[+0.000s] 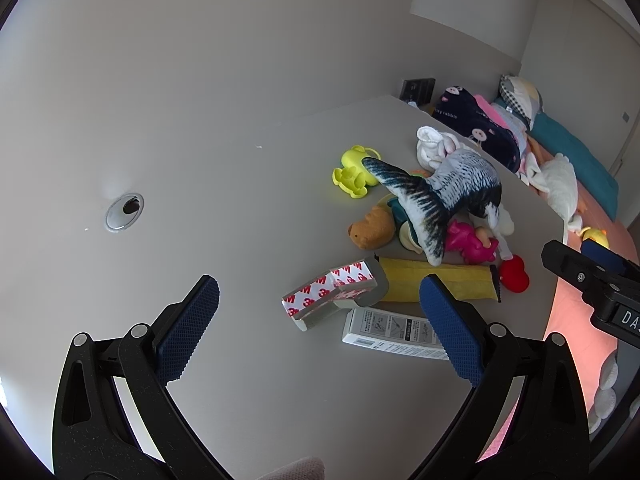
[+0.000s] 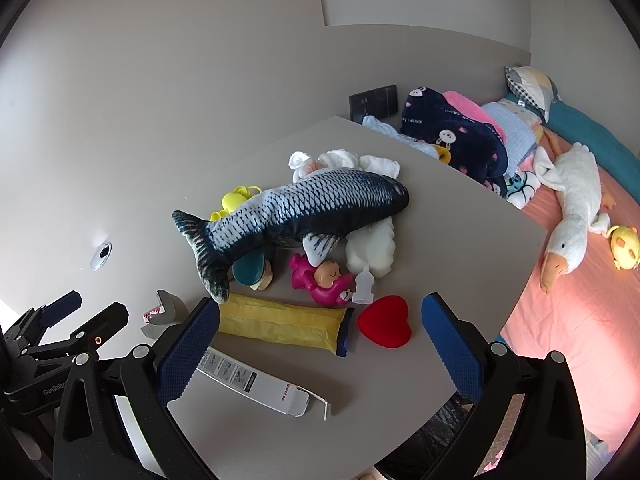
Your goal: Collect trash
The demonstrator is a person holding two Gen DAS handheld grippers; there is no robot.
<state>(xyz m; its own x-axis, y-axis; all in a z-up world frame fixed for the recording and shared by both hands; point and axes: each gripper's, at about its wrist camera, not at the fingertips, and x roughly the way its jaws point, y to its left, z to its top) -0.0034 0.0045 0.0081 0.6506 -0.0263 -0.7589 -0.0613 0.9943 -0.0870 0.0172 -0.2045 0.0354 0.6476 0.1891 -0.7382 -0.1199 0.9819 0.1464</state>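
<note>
Left claw [image 1: 320, 320] spread wide, blue ribbed pads apart, nothing between them, held above the tabletop [image 1: 200, 260]. Right claw [image 2: 316, 344] likewise spread and empty, over the near edge of the tabletop.

Trash lay at the near side of the toy pile:
- Strip of grey foam tape [image 1: 334, 294], red-and-white printed liner, bent and partly curled on itself. In the right wrist view only a grey corner and a bit of liner showed, beside the left pad.
- Flattened yellow wrapper [image 2: 280, 326], crinkled, dark blue seal at its right end, lying just behind the carton and touching the fish tail.
- White carton [image 2: 256, 384], long and narrow, black diagram panels on its face, one end flap open. Its left end ran behind the right claw's left pad; in the left wrist view its right end was cut off by a pad. Print too small to read.

Toys behind the trash: plush fish [image 2: 304, 212] draped across the heap, red heart [image 2: 385, 322] just right of the wrapper, pink doll [image 2: 320, 280] near a small white bottle [image 2: 364, 284], yellow plastic toy [image 1: 354, 176], brown toy [image 1: 370, 230]. White cloths [image 2: 344, 162] bunched at the far side. A teal object lay mostly hidden under the fish; could not tell what it was.

Round grommet hole [image 1: 125, 213] in the tabletop, well apart from the pile.

Bed [image 2: 580, 320] to the right held a white goose plush [image 2: 572, 216], a yellow chick [image 2: 624, 246] and folded blankets
</note>
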